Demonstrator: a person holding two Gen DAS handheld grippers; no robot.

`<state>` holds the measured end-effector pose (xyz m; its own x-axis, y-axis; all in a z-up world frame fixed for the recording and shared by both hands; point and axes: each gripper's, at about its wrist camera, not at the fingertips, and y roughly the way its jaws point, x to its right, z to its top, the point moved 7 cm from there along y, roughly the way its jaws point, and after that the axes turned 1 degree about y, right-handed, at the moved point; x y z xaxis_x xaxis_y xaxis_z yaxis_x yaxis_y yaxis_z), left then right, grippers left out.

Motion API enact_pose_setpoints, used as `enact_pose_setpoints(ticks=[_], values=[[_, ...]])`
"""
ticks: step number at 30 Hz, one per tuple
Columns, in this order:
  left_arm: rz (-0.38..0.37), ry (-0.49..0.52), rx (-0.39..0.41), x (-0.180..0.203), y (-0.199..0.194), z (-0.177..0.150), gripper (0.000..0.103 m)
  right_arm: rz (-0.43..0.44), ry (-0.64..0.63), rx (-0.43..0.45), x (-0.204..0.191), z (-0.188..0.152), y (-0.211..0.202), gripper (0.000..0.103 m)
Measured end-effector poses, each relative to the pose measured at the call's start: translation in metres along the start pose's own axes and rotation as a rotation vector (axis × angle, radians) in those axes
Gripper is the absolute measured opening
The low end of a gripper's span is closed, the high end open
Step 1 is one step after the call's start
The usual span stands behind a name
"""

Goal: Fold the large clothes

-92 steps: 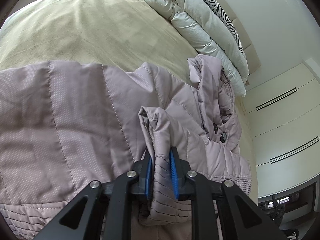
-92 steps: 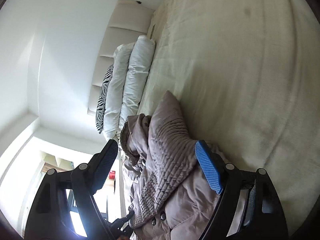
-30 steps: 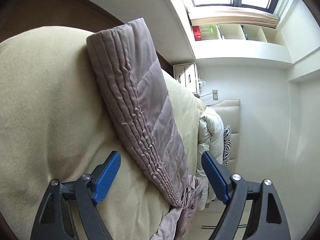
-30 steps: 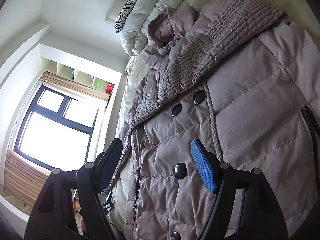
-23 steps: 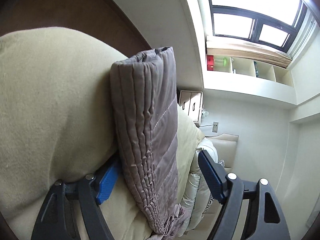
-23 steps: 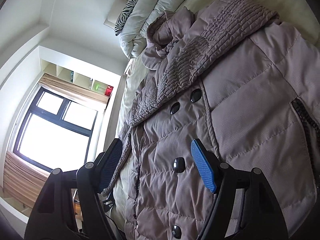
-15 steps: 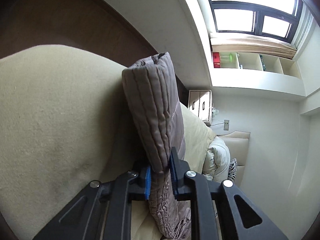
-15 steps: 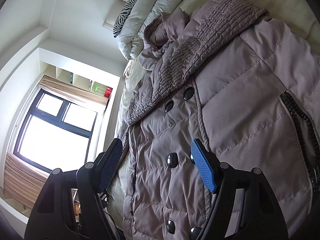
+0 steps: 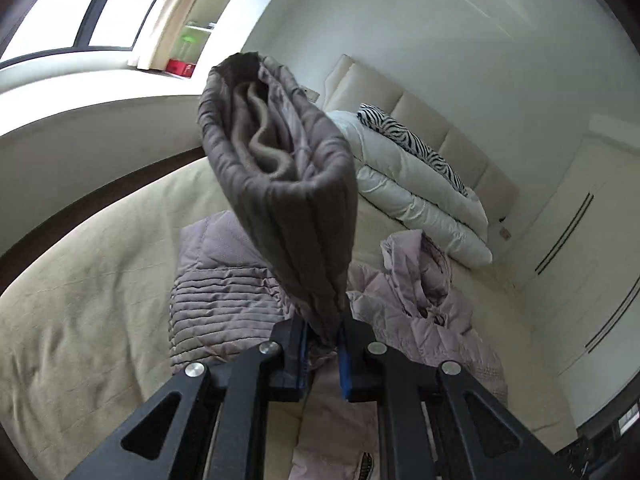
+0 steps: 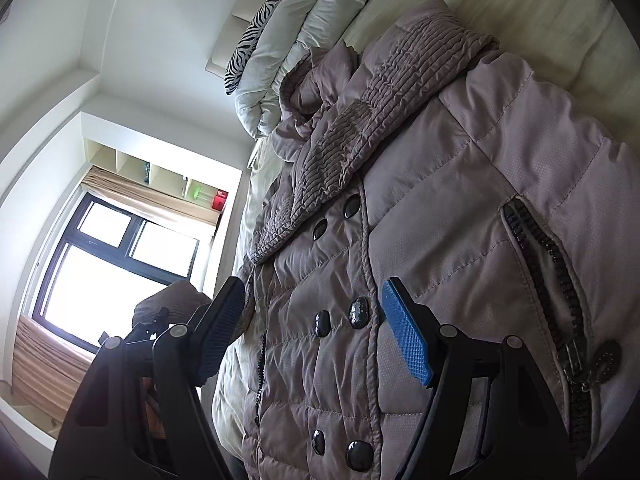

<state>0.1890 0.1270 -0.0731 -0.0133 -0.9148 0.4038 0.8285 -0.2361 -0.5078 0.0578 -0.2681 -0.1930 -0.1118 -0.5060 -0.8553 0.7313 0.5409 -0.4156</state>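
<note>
Now the left tool (image 9: 323,343) is clamped tight on a sleeve cuff (image 9: 280,184), which stands up through the middle of the left view, its open end toward the upper centre. The right tool (image 10: 316,332) is spread wide with nothing between its pads, hanging at the lower centre of the right view just over the buttoned front of the coat (image 10: 460,200).

The coat lies front-up on the bed (image 9: 80,280), collar toward the duvet (image 9: 416,196) at the upper right of the left view. The step looks like folding this sleeve across the chest. To do it well, I would carry the cuff over in a low arc so the sleeve hinges at the shoulder seam without dragging the body along, lay it flat across the front, and only then let go. The free right tool could press the coat's front down to anchor it. The padding is slippery and springy, so the sleeve may well slide back.

Count: one coat; one sleeve held, the other lying across the chest; seven dark buttons (image 10: 351,208) visible; one pocket zip (image 10: 548,280); one duvet; one zebra pillow (image 9: 404,136); two tools.
</note>
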Motion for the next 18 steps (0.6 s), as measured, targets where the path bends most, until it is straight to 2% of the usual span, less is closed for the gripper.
enact_pose_setpoints(ticks=[4, 7, 10, 12, 13, 18], values=[[-0.025, 0.335, -0.144, 0.098, 0.042, -0.067, 0.013, 0.001, 0.031, 0.019, 0.013, 0.005, -0.011, 0.071], [0.003, 0.541, -0.211, 0.141, 0.063, -0.123, 0.013, 0.003, 0.056, 0.005, 0.021, 0.008, -0.013, 0.071], [0.012, 0.618, -0.262, 0.154, 0.076, -0.162, 0.013, 0.021, 0.061, -0.033, 0.019, 0.010, -0.003, 0.071], [0.025, 0.642, -0.261, 0.160, 0.075, -0.173, 0.013, 0.044, 0.072, -0.077, 0.014, 0.010, 0.011, 0.073], [0.024, 0.639, -0.262, 0.159, 0.074, -0.175, 0.013, 0.054, 0.083, -0.096, 0.011, 0.011, 0.020, 0.076], [0.025, 0.642, -0.258, 0.153, 0.068, -0.180, 0.013, 0.088, 0.112, -0.213, -0.007, 0.013, 0.075, 0.077]])
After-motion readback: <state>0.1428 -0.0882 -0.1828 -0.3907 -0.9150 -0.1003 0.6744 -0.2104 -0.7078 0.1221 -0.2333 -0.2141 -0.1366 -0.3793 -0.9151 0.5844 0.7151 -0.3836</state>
